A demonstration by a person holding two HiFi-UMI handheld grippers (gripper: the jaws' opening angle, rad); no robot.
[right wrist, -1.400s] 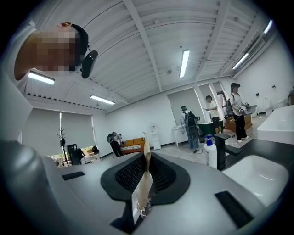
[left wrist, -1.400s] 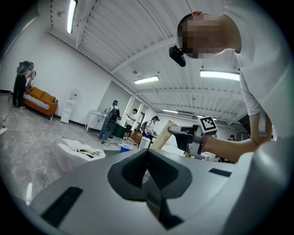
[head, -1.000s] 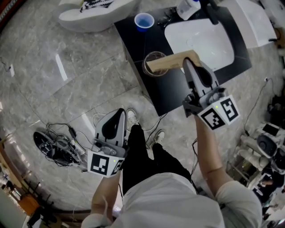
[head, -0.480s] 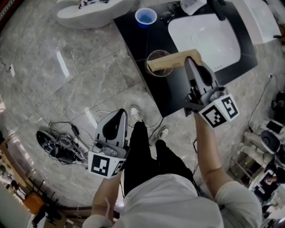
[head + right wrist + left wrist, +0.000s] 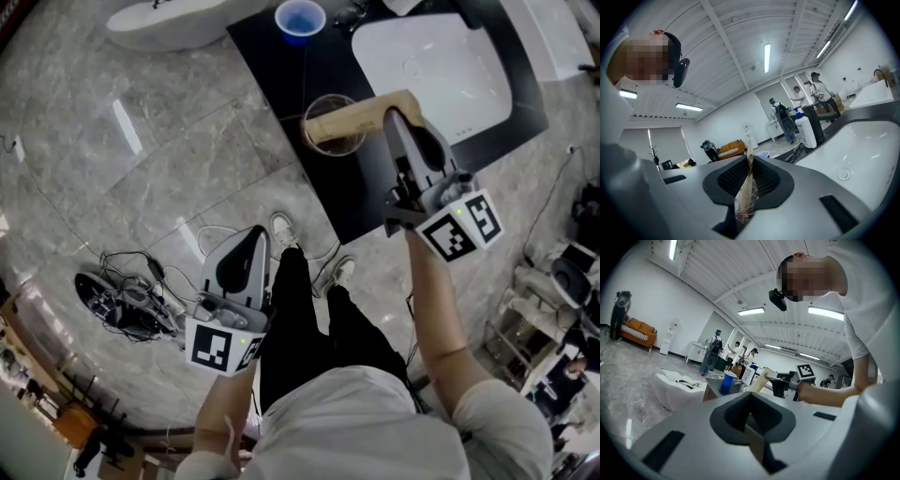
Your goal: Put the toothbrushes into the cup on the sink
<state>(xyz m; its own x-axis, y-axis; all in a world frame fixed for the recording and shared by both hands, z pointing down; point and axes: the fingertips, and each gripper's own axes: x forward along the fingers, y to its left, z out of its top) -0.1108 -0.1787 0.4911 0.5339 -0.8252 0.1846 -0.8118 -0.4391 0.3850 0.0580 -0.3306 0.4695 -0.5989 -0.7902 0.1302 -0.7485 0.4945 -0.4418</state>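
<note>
The right tool (image 5: 390,120) is clamped on a flat tan toothbrush pack (image 5: 354,118), with the jaws closed against its near end. The pack is held roughly level above the black tabletop (image 5: 281,66). Its far end lies across the mouth of the clear cup (image 5: 339,148), which stands on the tabletop just beside the white sink (image 5: 441,66). Whether the pack touches the cup's rim cannot be told. In the right gripper view the pack is seen edge-on between the jaws, with the glass directly below it. A blue cup (image 5: 300,17) stands further back on the tabletop, well apart from the clear one. The left tool (image 5: 255,236) is held over the marble floor (image 5: 141,141), near a bundle of cables (image 5: 131,309); its jaws are brought together and nothing is carried.
</note>
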